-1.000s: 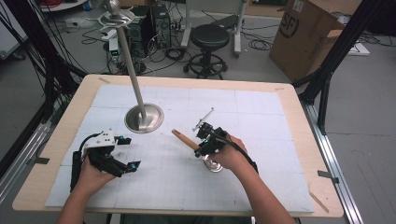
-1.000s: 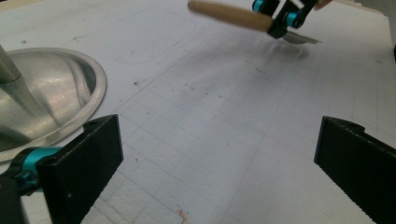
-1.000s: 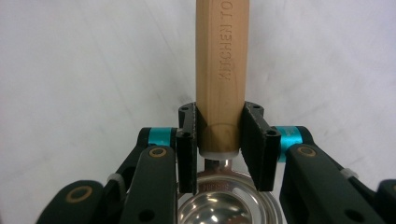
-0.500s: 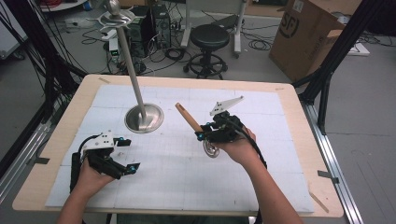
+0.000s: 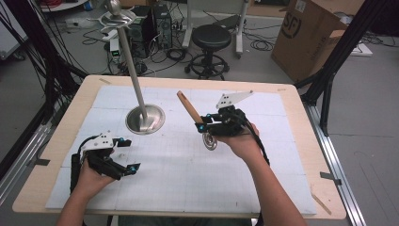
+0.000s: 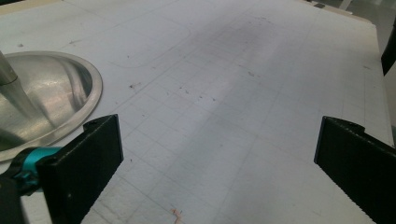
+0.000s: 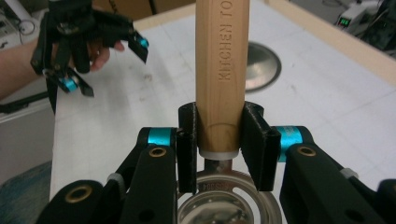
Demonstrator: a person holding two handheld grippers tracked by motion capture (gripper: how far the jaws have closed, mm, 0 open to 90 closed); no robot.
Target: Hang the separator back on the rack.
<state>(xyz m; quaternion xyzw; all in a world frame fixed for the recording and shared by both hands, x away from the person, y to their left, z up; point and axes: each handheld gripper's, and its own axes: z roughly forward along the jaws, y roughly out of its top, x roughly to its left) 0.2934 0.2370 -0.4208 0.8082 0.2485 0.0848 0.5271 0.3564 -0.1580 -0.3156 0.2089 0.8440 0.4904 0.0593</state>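
- While the right gripper (image 5: 203, 123) has its jaws clamped on the wooden handle (image 7: 222, 70) just above the metal collar, I log the utensil (image 5: 210, 141) as picked up: it hangs off the bench (image 5: 301, 141) at centre frame, handle tip pointing to the upper left, round metal head low and close over the white mat (image 5: 179, 165).
- In the right gripper view the handle stands upright between the pads, stamped lettering readable, the perforated metal head at the bottom edge. Grip looks square to me.
- Left gripper (image 5: 123, 165) sits at lower left of the high view, jaws spread wide, nothing between them; the left gripper view confirms bare mat in the gap.
- Stand (image 5: 145, 117) with its tall pole is at upper left of the mat, round steel base flat down, hooks at the pole top near the frame's top edge.
- My judgement: lift done; left to do is most likely carrying the utensil to the stand and hanging it. Not yet begun.
- Room: open mat between utensil and stand base, nothing in the way. Pole is the one obstacle; handle tip is already near it.
- Bench's right and near edges are well apart from the load. Left gripper is clear of that path.
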